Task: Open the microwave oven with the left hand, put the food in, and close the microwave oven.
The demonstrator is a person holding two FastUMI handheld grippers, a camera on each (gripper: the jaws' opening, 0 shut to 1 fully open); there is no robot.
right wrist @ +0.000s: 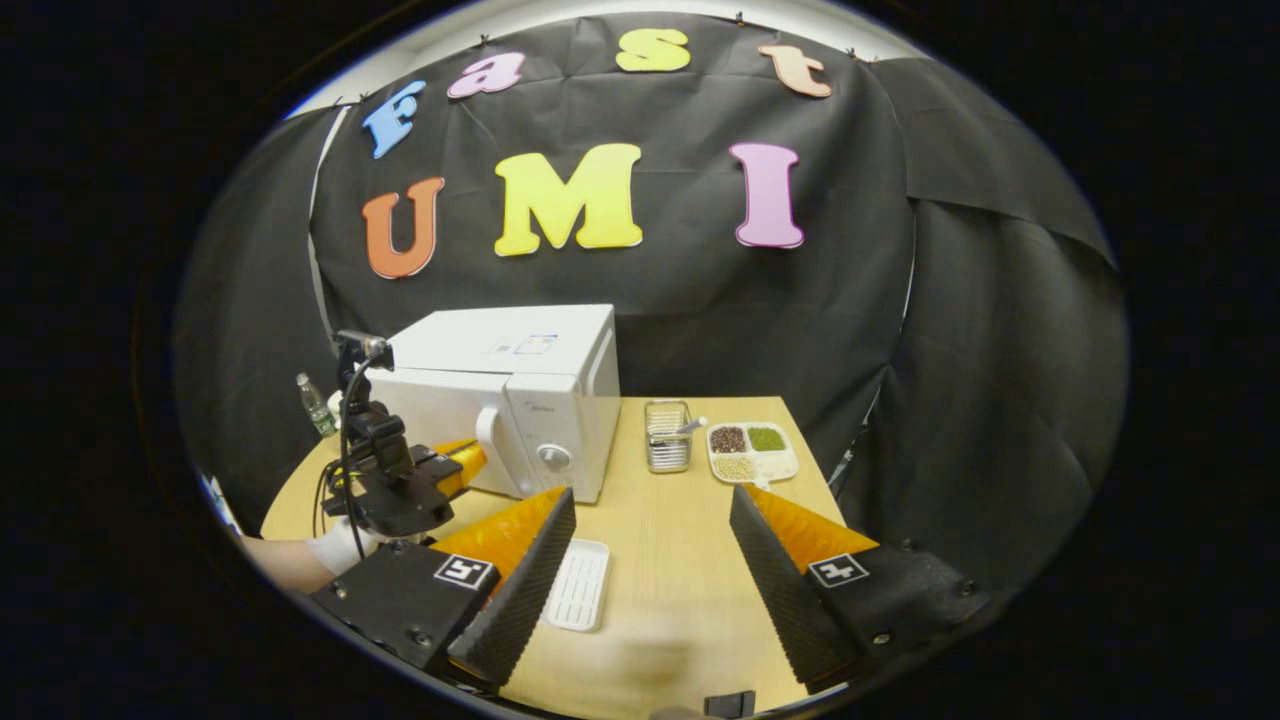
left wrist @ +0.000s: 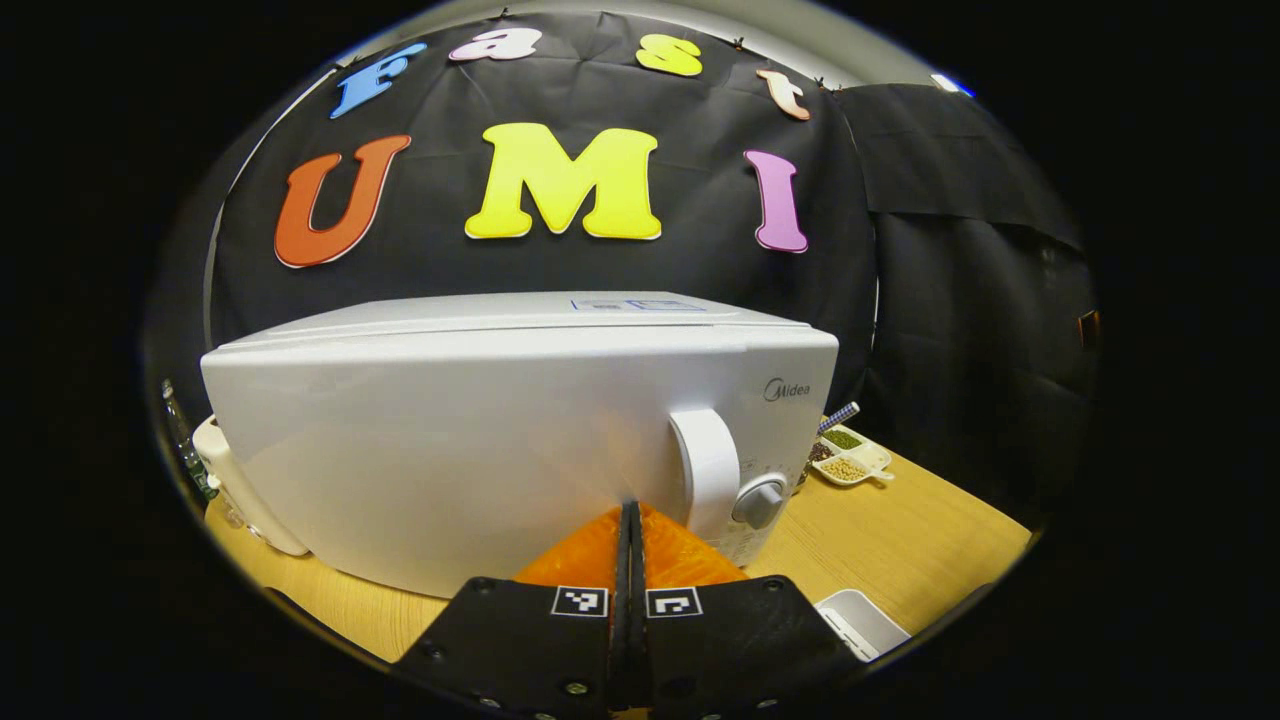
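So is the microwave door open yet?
No, shut. The door sits flush with the microwave front, handle untouched; the left hand-held gripper is closed just before it.

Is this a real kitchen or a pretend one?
Probably a pretend one, a test booth: a white box-shaped microwave oven and a white divided tray of beans sit on a light wooden table, with black cloth hung behind instead of walls.

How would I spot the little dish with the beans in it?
Start at the white microwave oven on the wooden table. To its right stands a wire basket, then the divided tray. It alone holds dark, green and pale heaps in separate compartments.
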